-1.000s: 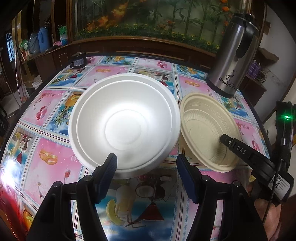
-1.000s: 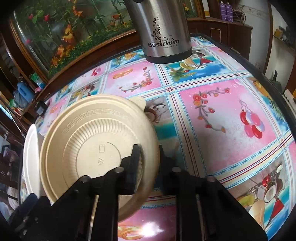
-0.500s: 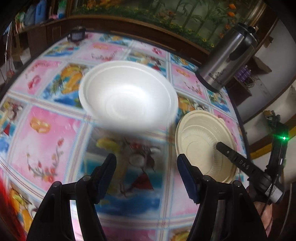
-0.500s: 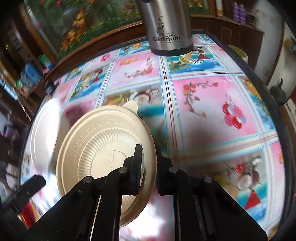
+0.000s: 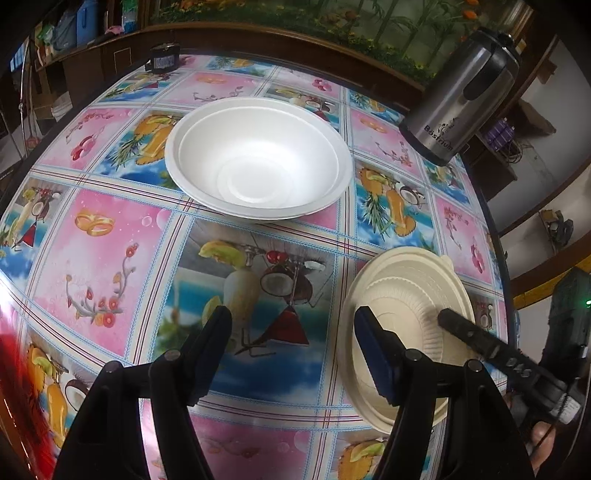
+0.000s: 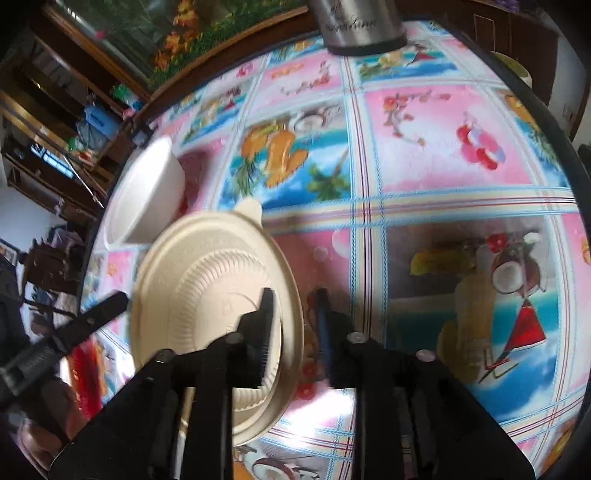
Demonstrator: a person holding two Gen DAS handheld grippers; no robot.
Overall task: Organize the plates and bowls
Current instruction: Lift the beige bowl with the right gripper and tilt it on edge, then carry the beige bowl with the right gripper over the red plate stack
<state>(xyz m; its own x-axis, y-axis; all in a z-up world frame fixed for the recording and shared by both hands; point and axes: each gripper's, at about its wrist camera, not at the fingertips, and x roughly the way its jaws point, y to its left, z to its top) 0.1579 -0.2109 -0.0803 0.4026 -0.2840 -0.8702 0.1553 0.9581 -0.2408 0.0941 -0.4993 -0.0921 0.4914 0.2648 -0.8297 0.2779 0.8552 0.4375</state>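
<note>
- The right wrist view is pretty smeared, so fine detail on the cream plate (image 6: 207, 295) is hard to read, just ribbing and a little tab on its far rim.
- The steel thermos (image 6: 358, 26) is cut off at the top of that view, only the base shows. In the left wrist view you get nearly all of it, and it leans only because of the lens.
- The white foam bowl (image 5: 258, 158) looks like more than one nested together since there's a doubled rim, but I can't count them. It sits on the tabletop (image 5: 103, 236), well apart from the cream plate.
- The right tongs (image 6: 293, 325) straddle the near edge of the cream plate, one finger over the plate's inside and the other outside the rim. The jaws are opening and there's a visible gap on the outer side. I can't tell if the inner pad is touching the plate.
- The plate lies near the right front part of the tabletop, and whether it's fully flat is unclear.
- The left tongs (image 5: 291, 350) are spread wide with nothing between them, angled down over the fruit-print cloth, with the right-hand finger overlapping the plate's left edge in that view.
- Bits of a hand (image 5: 543, 443) show at the bottom right behind the right tool, mostly hidden.
</note>
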